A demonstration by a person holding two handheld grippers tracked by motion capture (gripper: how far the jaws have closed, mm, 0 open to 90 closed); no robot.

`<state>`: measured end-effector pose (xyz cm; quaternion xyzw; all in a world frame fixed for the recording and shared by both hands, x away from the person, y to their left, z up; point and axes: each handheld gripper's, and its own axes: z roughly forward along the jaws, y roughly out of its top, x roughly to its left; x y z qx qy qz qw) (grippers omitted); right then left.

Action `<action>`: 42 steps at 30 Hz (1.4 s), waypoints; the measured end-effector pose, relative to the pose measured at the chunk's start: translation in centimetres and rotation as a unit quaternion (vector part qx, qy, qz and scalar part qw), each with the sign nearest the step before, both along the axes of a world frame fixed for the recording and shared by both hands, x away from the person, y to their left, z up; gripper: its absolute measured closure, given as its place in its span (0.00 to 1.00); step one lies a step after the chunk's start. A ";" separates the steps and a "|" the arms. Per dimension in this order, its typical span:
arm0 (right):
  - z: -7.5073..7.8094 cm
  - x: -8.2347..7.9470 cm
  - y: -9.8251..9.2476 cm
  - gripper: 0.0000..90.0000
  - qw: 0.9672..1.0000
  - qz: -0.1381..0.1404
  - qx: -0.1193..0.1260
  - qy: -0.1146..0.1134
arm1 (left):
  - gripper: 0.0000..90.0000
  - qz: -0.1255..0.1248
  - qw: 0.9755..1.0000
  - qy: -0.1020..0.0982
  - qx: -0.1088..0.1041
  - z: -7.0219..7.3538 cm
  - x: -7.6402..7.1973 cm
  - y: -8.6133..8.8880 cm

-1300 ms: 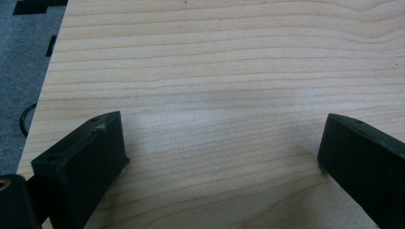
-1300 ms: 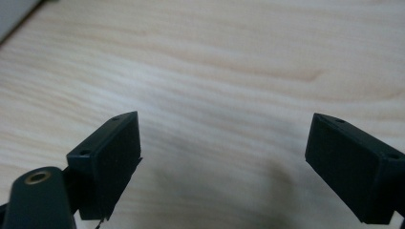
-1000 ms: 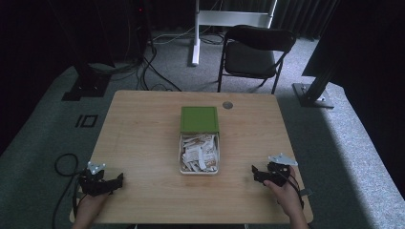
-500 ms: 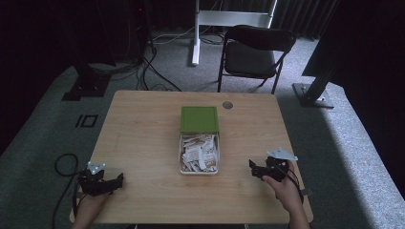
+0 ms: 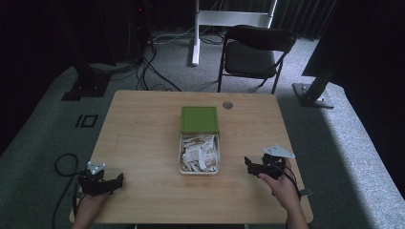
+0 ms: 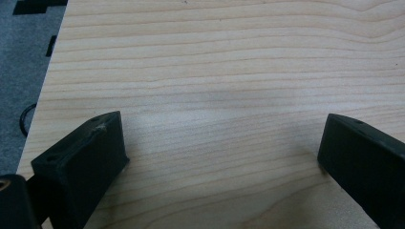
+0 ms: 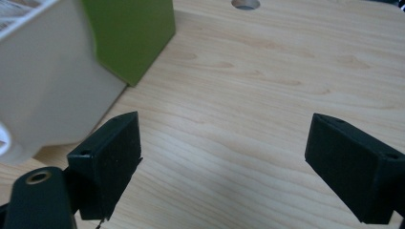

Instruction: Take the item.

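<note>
Sitting mid-table on the light wooden table, a white rectangular plastic box full of small paper packets has its flat green square lid lying at its 12 o'clock side, touching it. Right gripper is at roughly 3 o'clock of the box, near but apart, held by the person's right hand, jaws pointing toward 9 o'clock. In the right gripper view jaws stand wide apart, nothing between them, bare wood under; white box wall and green lid edge at 10–11 o'clock, beyond the left jaw, not touched. Round grommet hole at 1 o'clock of the lid. Left gripper low at the table's 7 o'clock corner, well apart from the box, left hand behind it. Left gripper view: jaws spread wide, empty, over bare wood near the table edge, grey carpet at 9 o'clock. Black folding chair beyond the table at 12 o'clock.
</note>
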<state>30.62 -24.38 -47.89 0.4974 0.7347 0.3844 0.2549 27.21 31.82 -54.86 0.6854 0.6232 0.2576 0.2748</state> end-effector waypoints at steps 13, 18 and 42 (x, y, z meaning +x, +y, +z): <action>1.9 0.2 1.9 0.13 0.999 0.029 0.012 -0.018 | 0.03 0.000 1.000 0.000 0.000 0.0 0.0 0.0; 2.6 0.3 3.0 0.14 0.999 0.045 0.017 -0.024 | 0.03 0.000 1.000 0.000 0.000 0.0 0.0 0.0; 3.8 0.9 8.0 0.15 0.993 0.109 0.031 -0.034 | 0.03 0.000 1.000 0.000 0.000 0.0 0.0 0.0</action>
